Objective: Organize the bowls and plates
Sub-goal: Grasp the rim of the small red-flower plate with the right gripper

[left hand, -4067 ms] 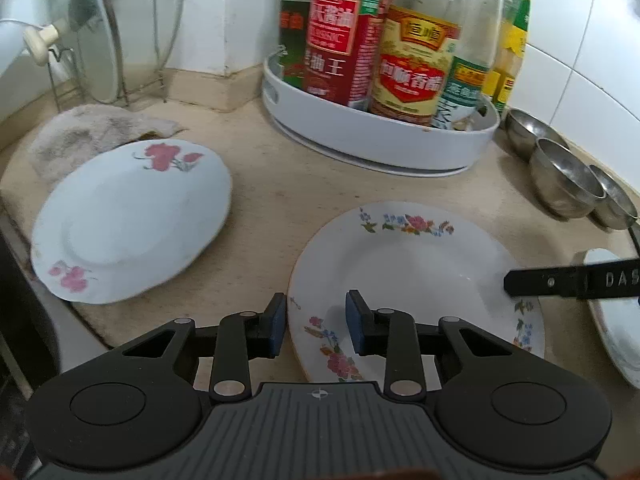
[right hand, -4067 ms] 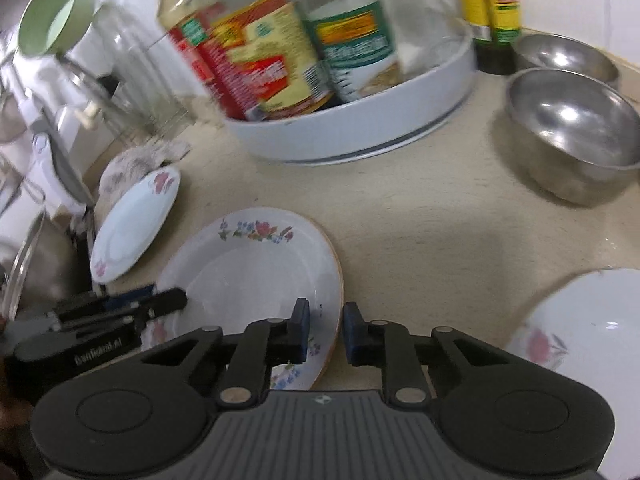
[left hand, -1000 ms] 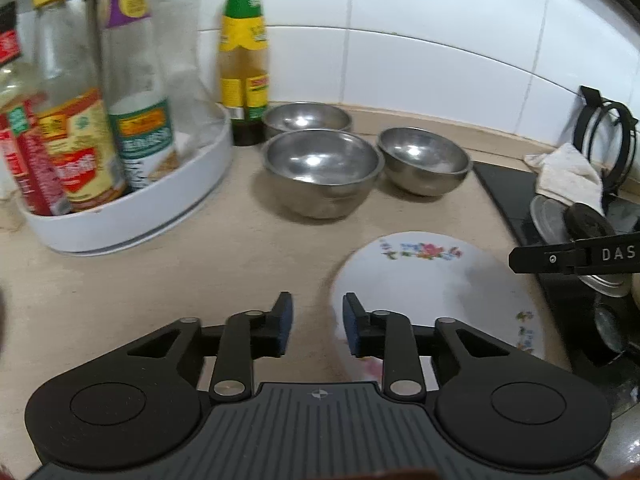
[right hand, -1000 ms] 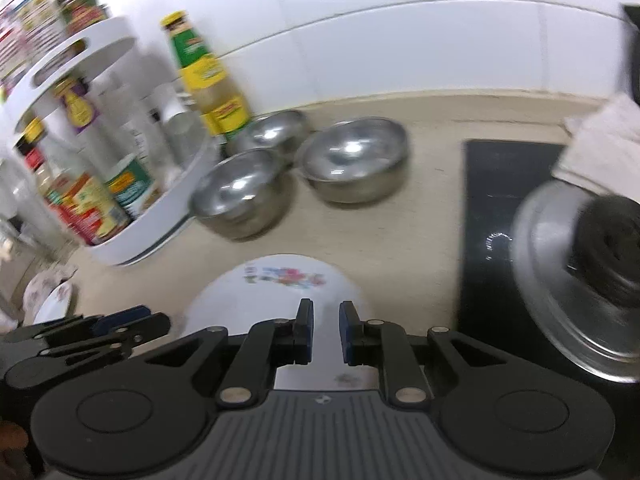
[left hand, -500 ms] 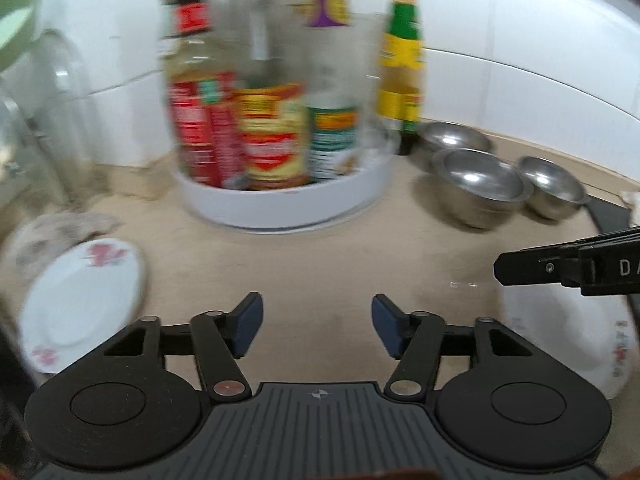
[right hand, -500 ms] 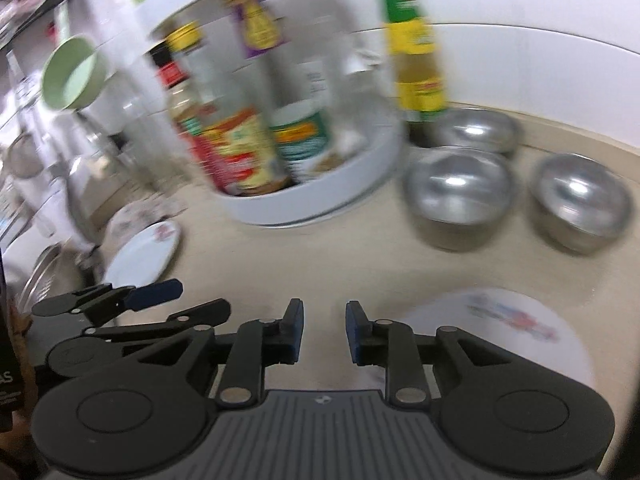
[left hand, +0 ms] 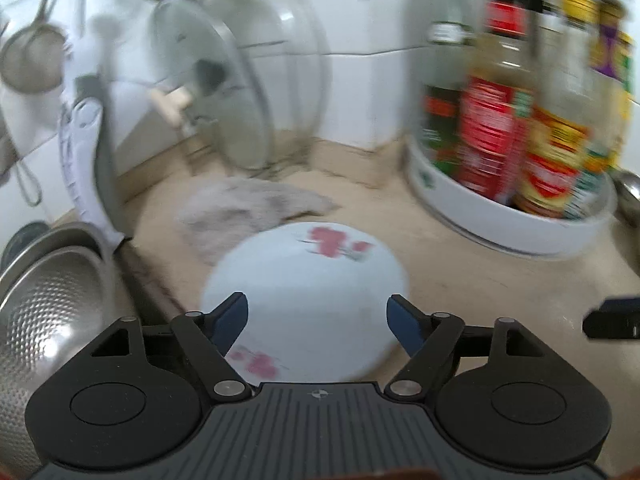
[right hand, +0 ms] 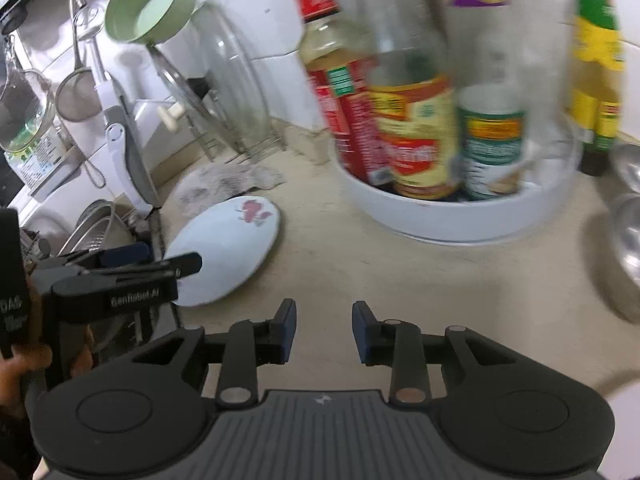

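White rose-patterned plate (left hand: 304, 276) flat on counter, beside grey cloth.

White tiled wall (left hand: 360, 20) behind a speckled beige stone countertop (right hand: 440, 280).

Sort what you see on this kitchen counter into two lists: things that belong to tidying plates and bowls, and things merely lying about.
Belongs to the job:
- flowered plate
- steel bowls
- left gripper, jaws opening above the plate
- right gripper, jaws opening, nothing between them

Just lying about:
- sauce bottles in the white tray
- grey cloth
- glass lids
- colander
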The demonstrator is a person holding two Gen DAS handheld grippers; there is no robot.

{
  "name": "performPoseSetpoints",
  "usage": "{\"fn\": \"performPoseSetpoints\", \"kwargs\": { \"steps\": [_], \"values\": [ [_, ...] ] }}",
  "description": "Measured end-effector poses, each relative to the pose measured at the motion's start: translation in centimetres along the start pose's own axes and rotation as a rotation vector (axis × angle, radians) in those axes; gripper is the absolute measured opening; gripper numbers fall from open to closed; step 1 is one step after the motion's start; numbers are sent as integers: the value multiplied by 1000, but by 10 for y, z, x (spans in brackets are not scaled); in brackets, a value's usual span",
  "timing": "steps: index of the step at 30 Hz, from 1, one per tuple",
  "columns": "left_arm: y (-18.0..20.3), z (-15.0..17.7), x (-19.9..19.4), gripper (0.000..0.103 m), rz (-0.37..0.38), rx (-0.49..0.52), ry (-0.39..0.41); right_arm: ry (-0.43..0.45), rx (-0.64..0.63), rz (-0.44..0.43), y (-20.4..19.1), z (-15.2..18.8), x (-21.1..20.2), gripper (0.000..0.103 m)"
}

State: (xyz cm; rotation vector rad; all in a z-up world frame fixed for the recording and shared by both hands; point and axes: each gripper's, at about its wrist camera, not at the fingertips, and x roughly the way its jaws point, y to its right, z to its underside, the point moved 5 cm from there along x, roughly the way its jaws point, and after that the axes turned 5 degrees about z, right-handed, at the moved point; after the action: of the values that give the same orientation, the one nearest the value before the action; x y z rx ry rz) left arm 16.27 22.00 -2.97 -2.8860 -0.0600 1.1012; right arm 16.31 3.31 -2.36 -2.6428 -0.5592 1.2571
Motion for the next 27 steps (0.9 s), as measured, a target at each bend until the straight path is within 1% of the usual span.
{"fn": "performPoseSetpoints", "kwargs": {
  "steps": [3, 4, 5, 7, 9, 12, 14, 16, 18, 20, 23, 25, 27],
  "values": [
    [-21, -12, 19, 82, -19, -75, -40, -11, 7, -20, -11, -9, 18, 29],
    [-26, -15, 26, 82, -20, -86, -53, -12, 10, -27, -15, -11, 23, 30],
    [-32, -18, 33, 82, -43, -90, -67, -13, 11, -32, -17, -13, 28, 30],
    [-41, -22, 48, 82, -97, -76, -86, -18, 16, -32, -22, -18, 39, 30],
    [-48, -25, 58, 85, -152, -50, -95, -24, 18, -32, -26, -22, 49, 30],
    [-54, -29, 67, 86, -164, -36, -101, -31, 15, -28, -32, -28, 62, 31],
    [-54, -34, 71, 84, -145, -30, -97, -37, 14, -27, -35, -31, 69, 31],
    [-53, -39, 73, 83, -80, -30, -97, -44, 14, -25, -35, -33, 76, 31],
    [-53, -44, 76, 83, -63, -13, -106, -52, 17, -23, -33, -33, 79, 31],
    [-57, -47, 87, 83, -62, -9, -122, -59, 22, -21, -32, -34, 84, 32],
    [-65, -44, 102, 79, -22, -53, -197, -66, 20, -28, -33, -35, 88, 32],
    [-69, -37, 112, 77, 19, -95, -256, -68, 16, -34, -34, -36, 89, 32],
    [-71, -32, 116, 76, 11, -109, -272, -73, 14, -38, -34, -36, 90, 32]
  ]
}}
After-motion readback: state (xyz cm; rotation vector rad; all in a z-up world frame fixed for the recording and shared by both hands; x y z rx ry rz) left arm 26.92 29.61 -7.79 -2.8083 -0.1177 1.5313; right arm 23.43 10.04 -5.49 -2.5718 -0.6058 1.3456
